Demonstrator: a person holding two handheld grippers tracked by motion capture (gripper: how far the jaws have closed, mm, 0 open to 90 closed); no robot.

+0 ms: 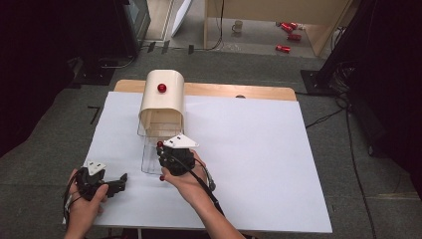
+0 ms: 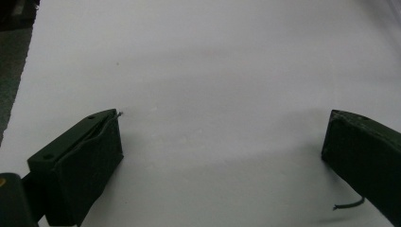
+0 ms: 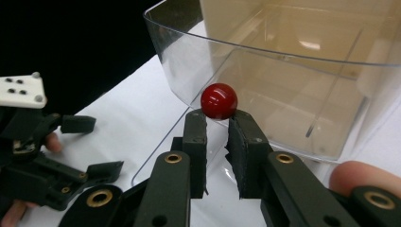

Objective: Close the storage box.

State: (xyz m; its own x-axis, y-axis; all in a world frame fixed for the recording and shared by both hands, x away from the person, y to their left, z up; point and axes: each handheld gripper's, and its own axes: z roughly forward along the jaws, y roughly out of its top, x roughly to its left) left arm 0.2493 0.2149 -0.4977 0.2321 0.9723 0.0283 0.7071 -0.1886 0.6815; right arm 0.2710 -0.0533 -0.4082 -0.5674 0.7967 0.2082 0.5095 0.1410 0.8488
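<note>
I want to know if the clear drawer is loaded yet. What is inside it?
The pulled-out part of the clear drawer looks empty. Its red knob sits at the right gripper. The beige cabinet covers the drawer's rear.

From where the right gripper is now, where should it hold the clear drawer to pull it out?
Take the red knob on the clear drawer front, coming from the person's side. It sticks out from the smooth curved wall, and the right gripper jaws already close beneath it.
</note>
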